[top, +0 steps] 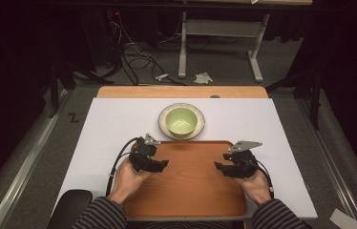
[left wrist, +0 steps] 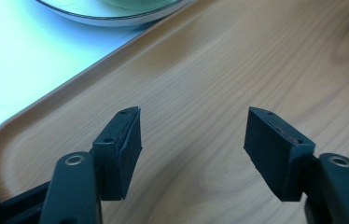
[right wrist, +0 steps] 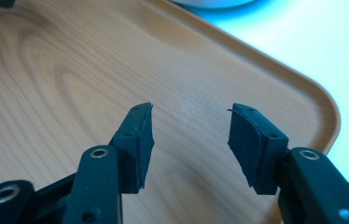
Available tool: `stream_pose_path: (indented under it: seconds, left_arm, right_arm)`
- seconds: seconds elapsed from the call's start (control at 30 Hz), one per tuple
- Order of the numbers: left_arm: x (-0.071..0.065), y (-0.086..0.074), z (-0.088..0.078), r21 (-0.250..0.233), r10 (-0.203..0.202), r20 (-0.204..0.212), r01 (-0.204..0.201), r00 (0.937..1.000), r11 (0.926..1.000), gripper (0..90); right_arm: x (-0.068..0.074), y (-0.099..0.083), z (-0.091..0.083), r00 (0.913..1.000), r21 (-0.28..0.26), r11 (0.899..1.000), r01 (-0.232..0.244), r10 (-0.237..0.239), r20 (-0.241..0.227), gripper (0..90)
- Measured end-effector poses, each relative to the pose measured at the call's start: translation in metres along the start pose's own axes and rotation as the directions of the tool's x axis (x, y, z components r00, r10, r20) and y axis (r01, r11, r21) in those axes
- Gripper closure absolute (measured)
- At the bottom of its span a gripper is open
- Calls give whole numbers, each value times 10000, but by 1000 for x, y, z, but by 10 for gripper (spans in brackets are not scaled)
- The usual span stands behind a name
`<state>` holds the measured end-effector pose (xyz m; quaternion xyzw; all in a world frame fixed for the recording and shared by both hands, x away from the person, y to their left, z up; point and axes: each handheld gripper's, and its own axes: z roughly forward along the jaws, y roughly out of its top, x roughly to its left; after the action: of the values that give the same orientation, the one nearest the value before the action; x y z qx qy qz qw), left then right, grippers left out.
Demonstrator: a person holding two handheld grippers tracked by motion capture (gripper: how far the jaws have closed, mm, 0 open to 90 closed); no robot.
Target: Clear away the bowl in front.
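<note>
Hovering wide open and empty over the wooden tray (top: 186,191), left tool (top: 160,164) and right tool (top: 222,168) face the green bowl (top: 181,119) on its saucer (top: 163,125) just beyond, likely stiff, slippery, breakable, best pinched at the rim.

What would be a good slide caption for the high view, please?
Both hand-held grippers, left and right, hover open over a wooden tray, with a green bowl on its plate just beyond.
</note>
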<state>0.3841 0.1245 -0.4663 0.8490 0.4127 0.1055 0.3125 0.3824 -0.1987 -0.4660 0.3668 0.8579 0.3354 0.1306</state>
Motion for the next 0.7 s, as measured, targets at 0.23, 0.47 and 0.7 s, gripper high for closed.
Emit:
stream_pose_path:
  seconds: [0.23, 0.47, 0.7]
  left_arm:
    - [-7, 13, -8, 54, 857, -2, -857, 9963, 9963, 391]
    - [4, 22, -11, -181, 134, 141, -132, 9998, 9997, 431]
    - [10, 43, -11, 26, 186, 76, -186, 9998, 9998, 449]
  right_arm:
    - [1, 0, -4, 10000, -244, 9997, -2, 5, 95, 514]
    - [2, 0, 1, 9999, -7, 9999, 102, -102, 19, 499]
    - [3, 0, 1, 9999, 5, 9999, 161, -161, 29, 496]
